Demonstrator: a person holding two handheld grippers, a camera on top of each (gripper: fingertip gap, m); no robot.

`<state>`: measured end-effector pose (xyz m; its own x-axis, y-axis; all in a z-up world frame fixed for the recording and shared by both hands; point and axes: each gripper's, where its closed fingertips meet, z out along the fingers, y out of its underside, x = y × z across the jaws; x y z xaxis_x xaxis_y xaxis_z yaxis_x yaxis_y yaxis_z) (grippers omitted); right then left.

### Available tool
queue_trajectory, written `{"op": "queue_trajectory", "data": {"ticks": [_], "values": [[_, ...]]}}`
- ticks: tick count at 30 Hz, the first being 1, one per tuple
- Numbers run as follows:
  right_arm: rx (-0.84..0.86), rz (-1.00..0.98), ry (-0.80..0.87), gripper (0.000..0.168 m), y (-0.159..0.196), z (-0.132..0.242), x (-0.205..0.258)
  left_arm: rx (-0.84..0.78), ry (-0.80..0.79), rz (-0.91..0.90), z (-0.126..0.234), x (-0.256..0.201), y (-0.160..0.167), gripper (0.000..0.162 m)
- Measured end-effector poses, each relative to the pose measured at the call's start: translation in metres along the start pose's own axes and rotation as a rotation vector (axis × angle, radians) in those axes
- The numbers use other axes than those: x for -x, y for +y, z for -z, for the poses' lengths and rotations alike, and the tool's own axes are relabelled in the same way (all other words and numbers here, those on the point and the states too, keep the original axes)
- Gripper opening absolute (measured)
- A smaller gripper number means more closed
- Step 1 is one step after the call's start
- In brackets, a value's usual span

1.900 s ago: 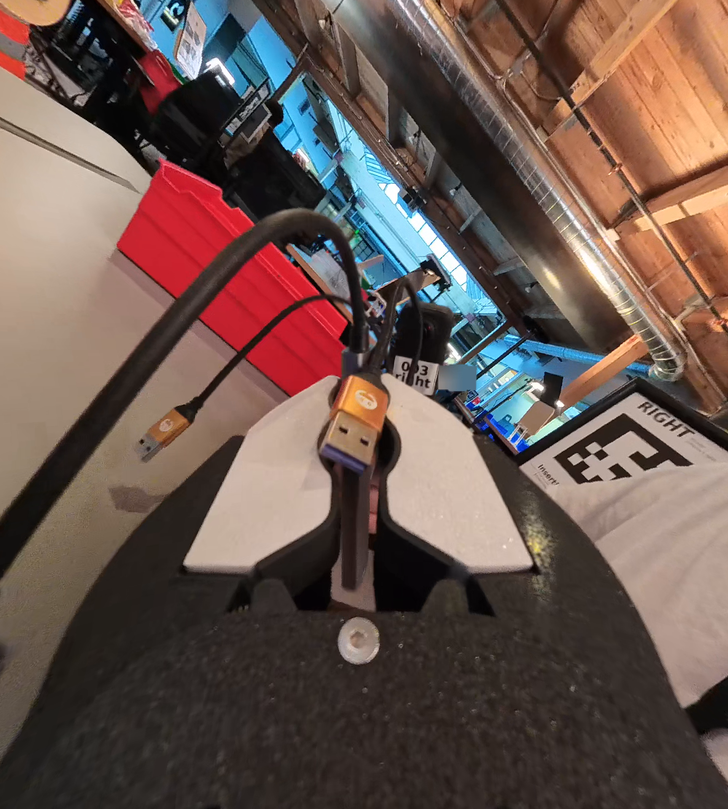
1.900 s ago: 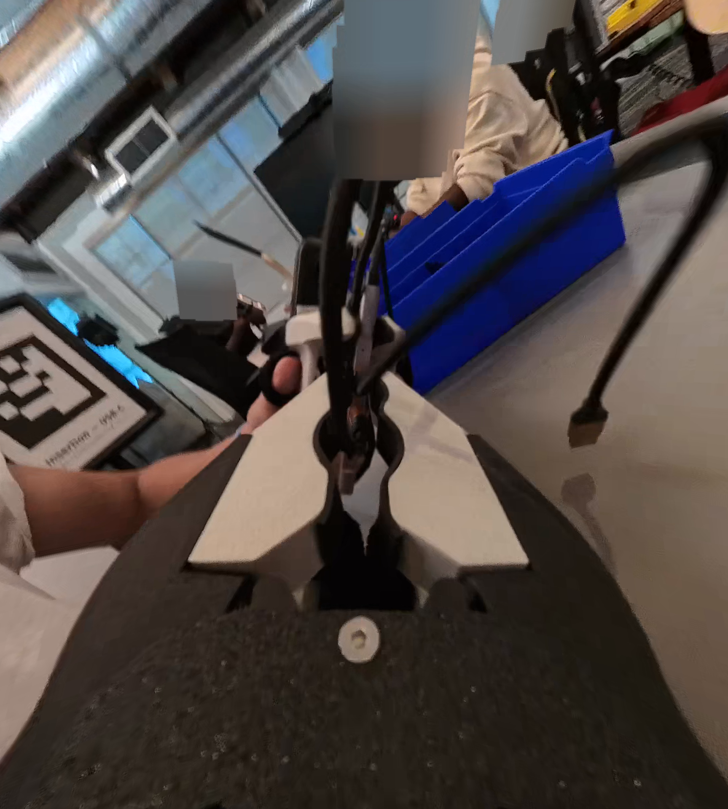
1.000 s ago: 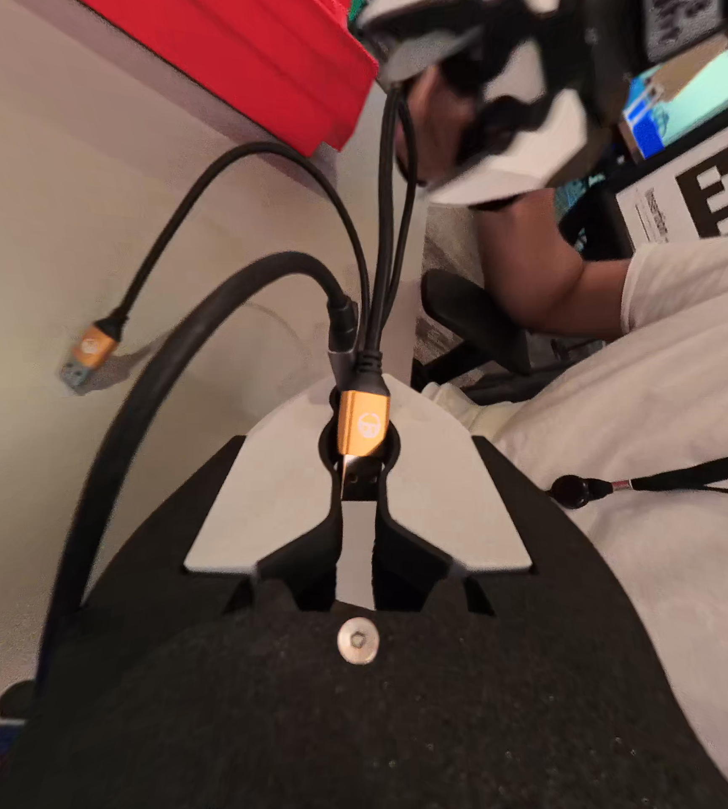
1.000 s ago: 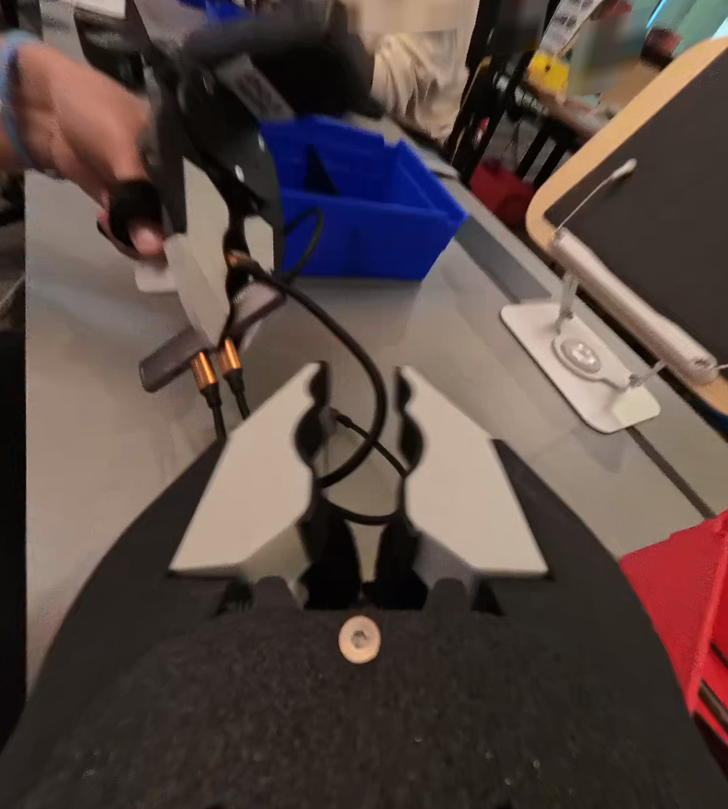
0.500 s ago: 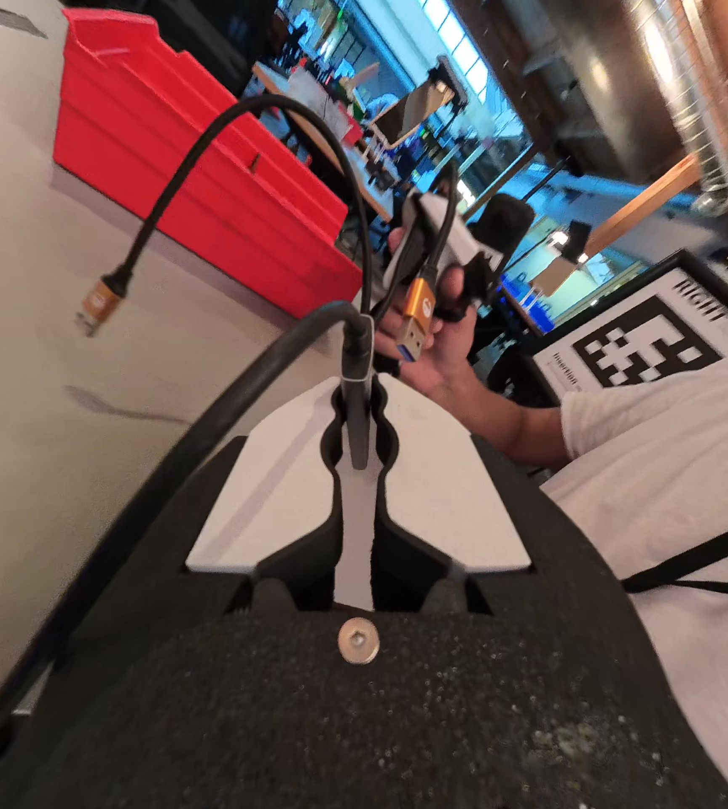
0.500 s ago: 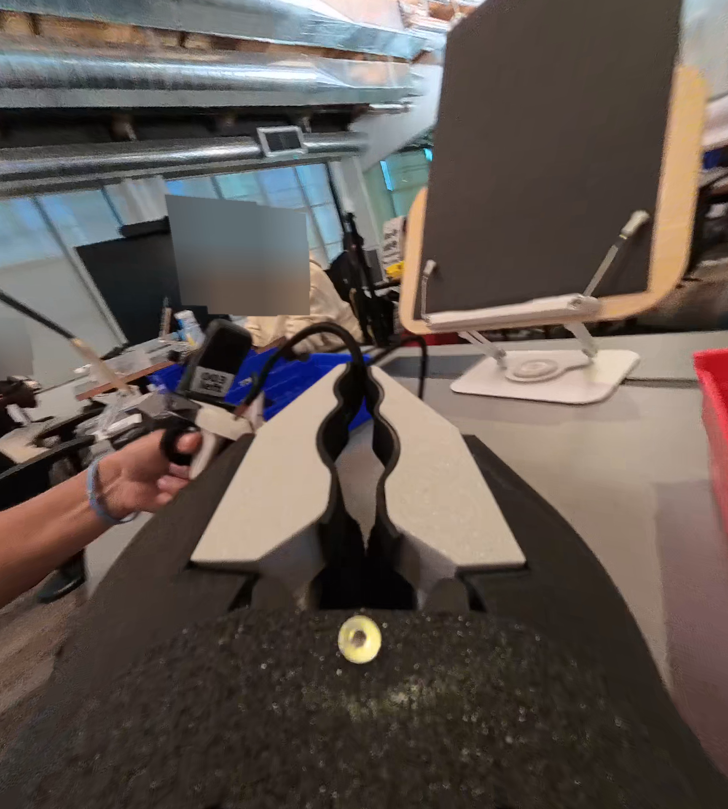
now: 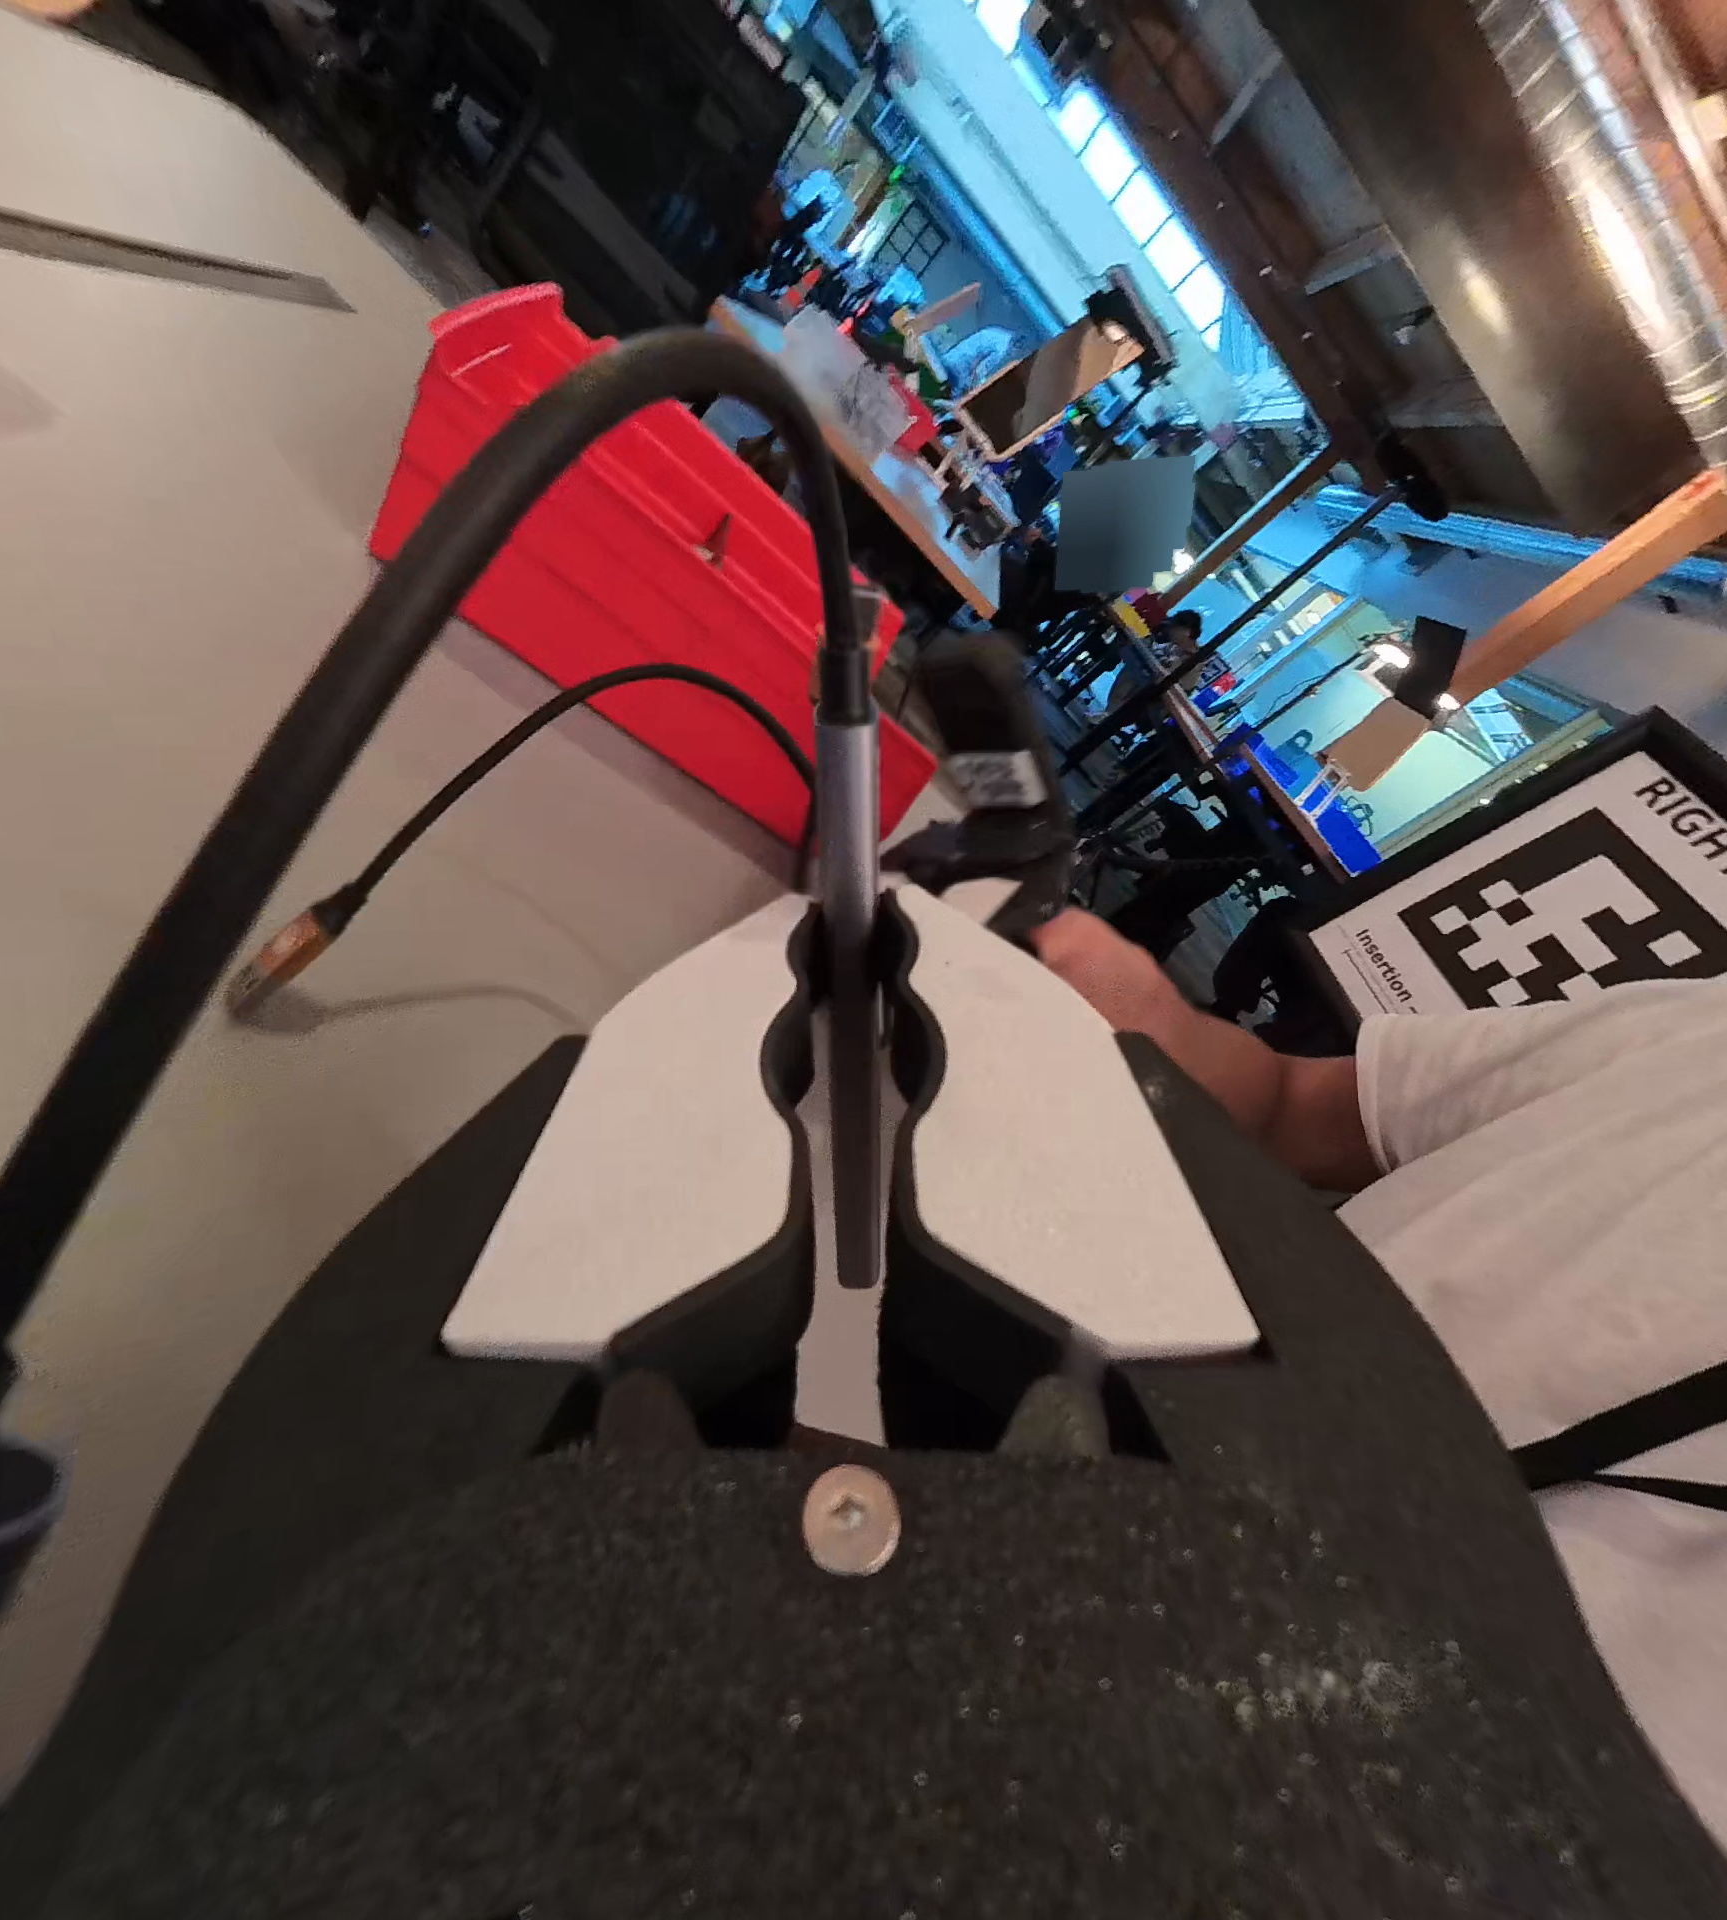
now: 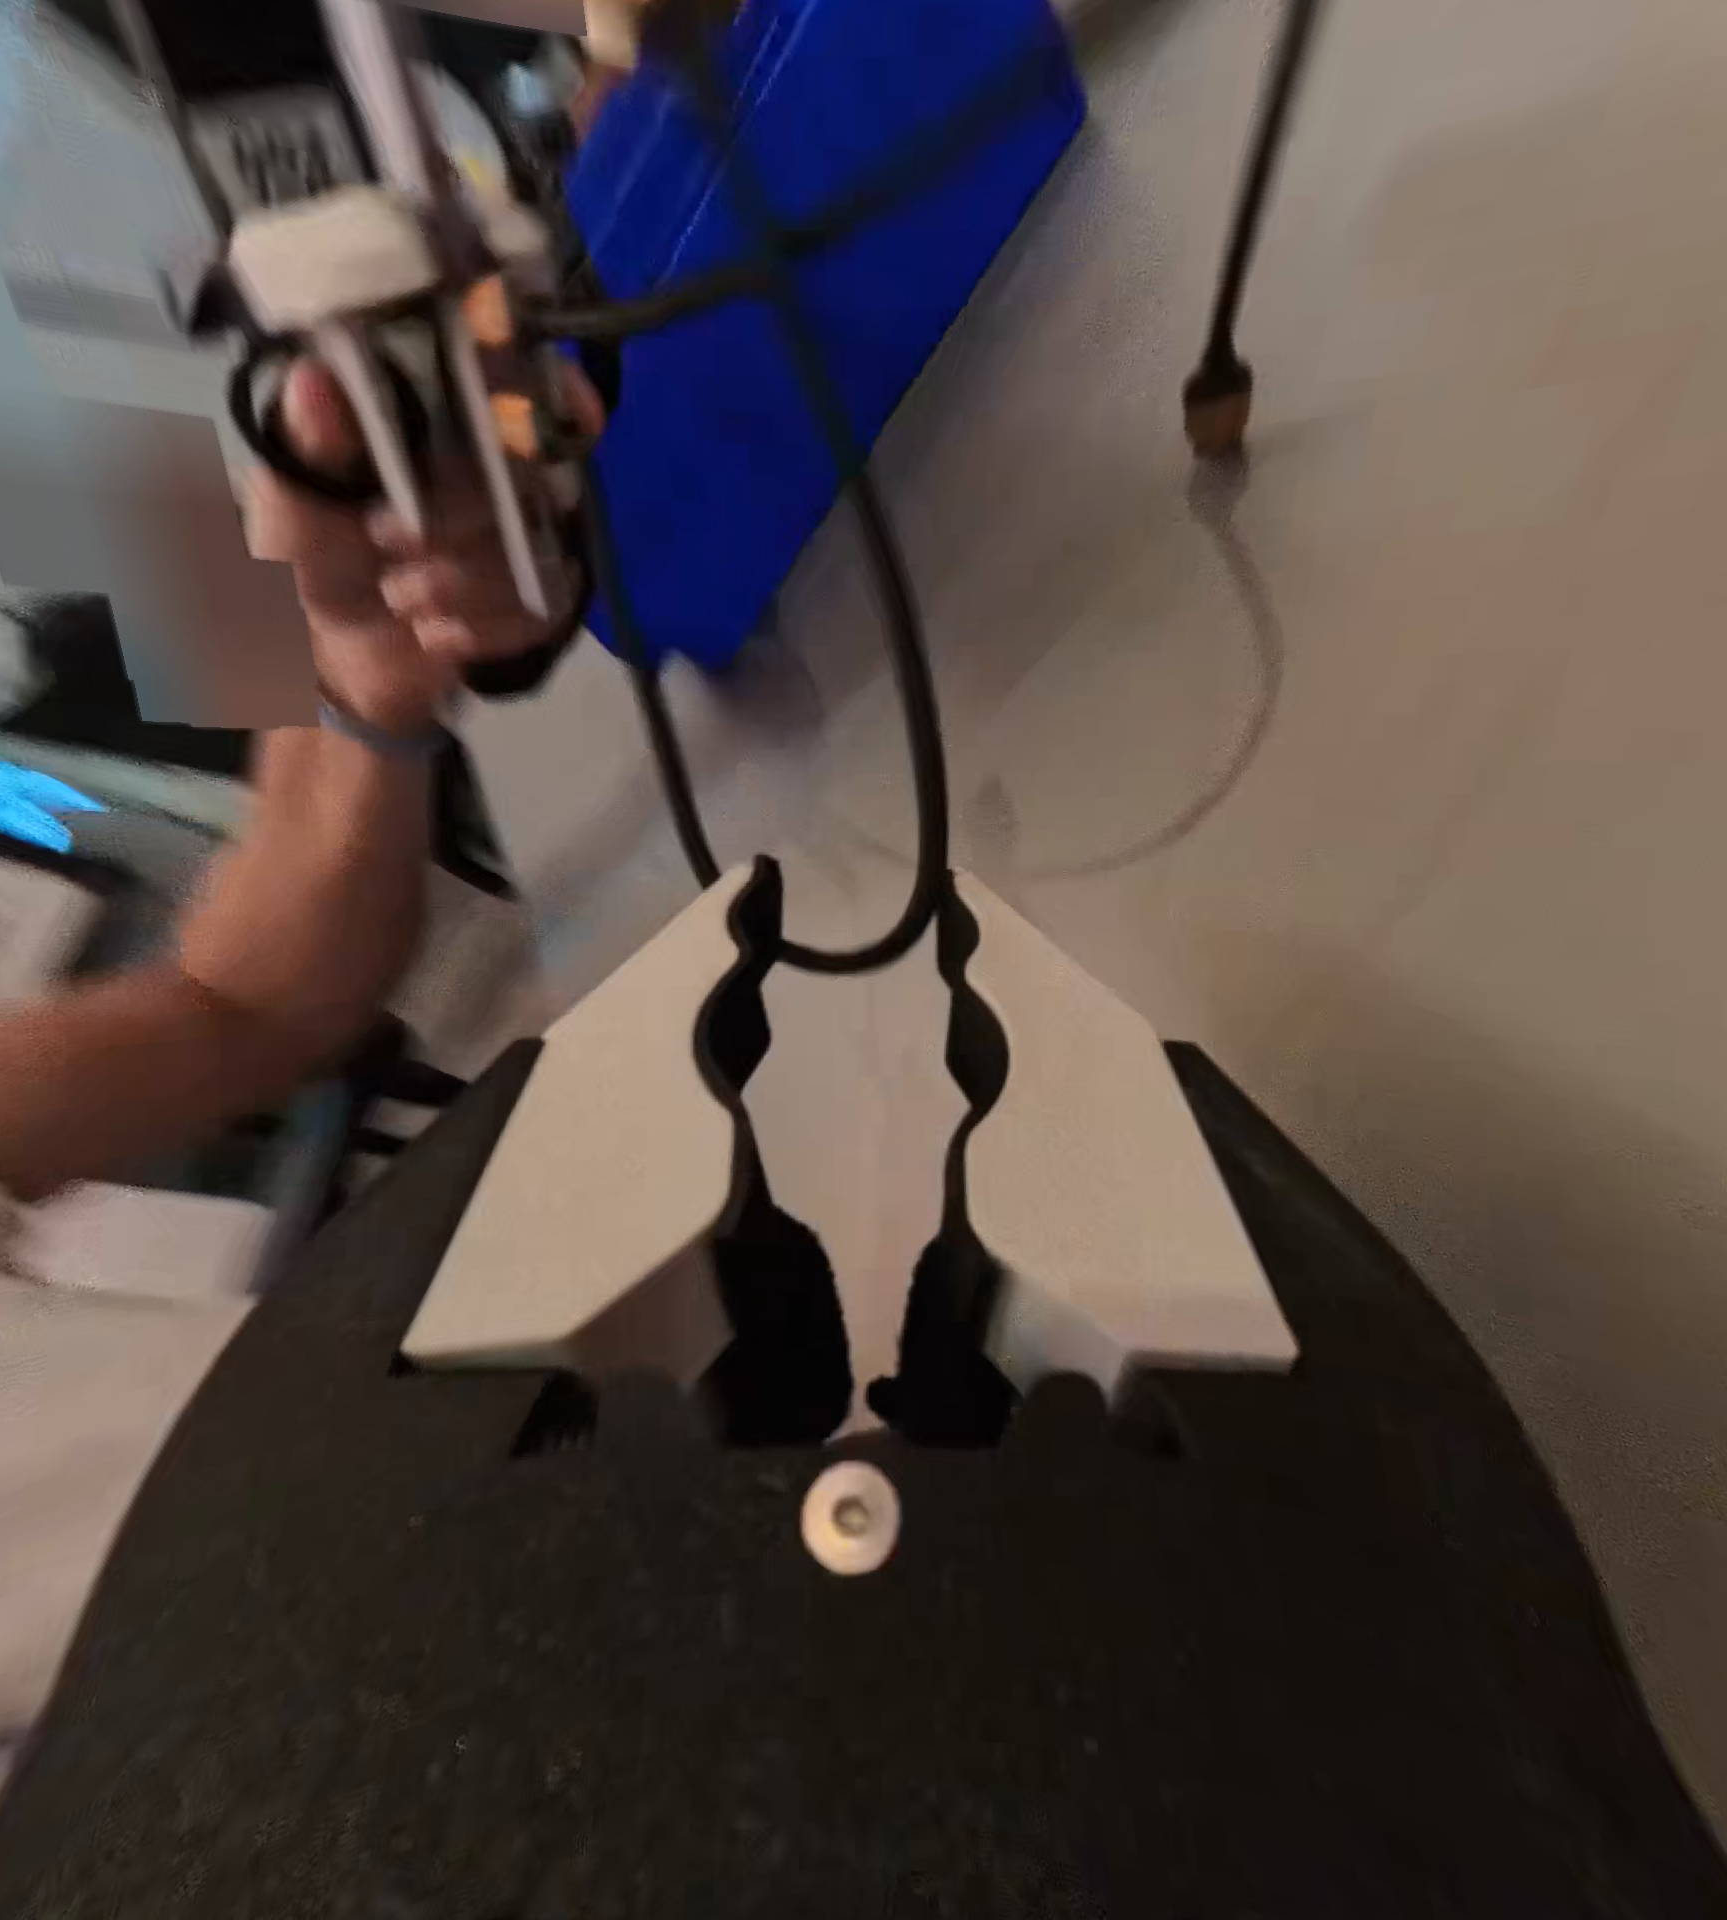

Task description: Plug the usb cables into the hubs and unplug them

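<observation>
My left gripper point(image 7: 848, 920) is shut on a slim grey hub point(image 7: 851, 1049), seen edge-on. The hub's thick black cable point(image 7: 339, 717) arcs up and off to the left. A thin black cable with an orange plug point(image 7: 287, 951) dangles just above the table on the left. My right gripper point(image 8: 851, 904) is open, and a loop of thin black cable point(image 8: 926, 748) hangs between its fingertips. In the right wrist view the left gripper point(image 8: 391, 343) shows blurred in a hand, with orange plugs beside it. Another orange plug point(image 8: 1217, 410) hangs near the table.
A red bin point(image 7: 630, 582) stands on the pale table point(image 7: 111, 520) beyond the left gripper. A blue bin point(image 8: 797, 312) stands ahead of the right gripper. A framed board with a black-and-white marker point(image 7: 1586, 914) and a person's white shirt point(image 7: 1617, 1195) are on the right.
My right gripper has opened wider and its view has swung down toward the table. The orange plug seen at the hub's end a second ago is gone from there. The left view has tilted up.
</observation>
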<state>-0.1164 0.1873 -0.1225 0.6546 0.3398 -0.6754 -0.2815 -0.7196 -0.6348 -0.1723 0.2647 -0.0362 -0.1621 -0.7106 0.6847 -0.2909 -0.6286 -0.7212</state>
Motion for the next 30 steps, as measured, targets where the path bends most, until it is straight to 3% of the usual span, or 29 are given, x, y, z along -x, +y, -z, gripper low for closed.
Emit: {"op": "queue_trajectory", "data": {"ticks": [2, 5, 7, 10, 14, 23, 30], "values": [[0.004, 0.317, 0.192, 0.046, -0.02, 0.026, -0.001, 0.047, -0.056, 0.015, 0.001, 0.007, 0.008, 0.009], [-0.157, 0.719, 0.24, 0.044, -0.062, 0.059, 0.053, 0.134, -0.064, 0.03, -0.005, 0.004, 0.025, 0.009], [-0.233, 0.952, 0.201, 0.038, -0.069, 0.058, 0.093, 0.184, -0.018, 0.067, -0.012, -0.003, 0.034, 0.009], [-0.26, 1.279, 0.243, 0.027, -0.06, 0.03, 0.1, 0.265, 0.093, 0.106, -0.023, -0.021, 0.049, 0.009], [-0.212, 1.292, 0.113, 0.026, -0.031, -0.004, 0.087, 0.228, 0.252, 0.21, -0.028, -0.044, 0.047, 0.008], [-0.225, 1.272, 0.053, 0.011, -0.018, -0.007, 0.078, 0.26, 0.338, 0.255, -0.035, -0.046, 0.064, 0.008], [-0.158, 1.288, 0.171, 0.01, -0.021, -0.011, 0.056, 0.209, 0.32, 0.239, -0.044, -0.028, 0.063, 0.008]]}}
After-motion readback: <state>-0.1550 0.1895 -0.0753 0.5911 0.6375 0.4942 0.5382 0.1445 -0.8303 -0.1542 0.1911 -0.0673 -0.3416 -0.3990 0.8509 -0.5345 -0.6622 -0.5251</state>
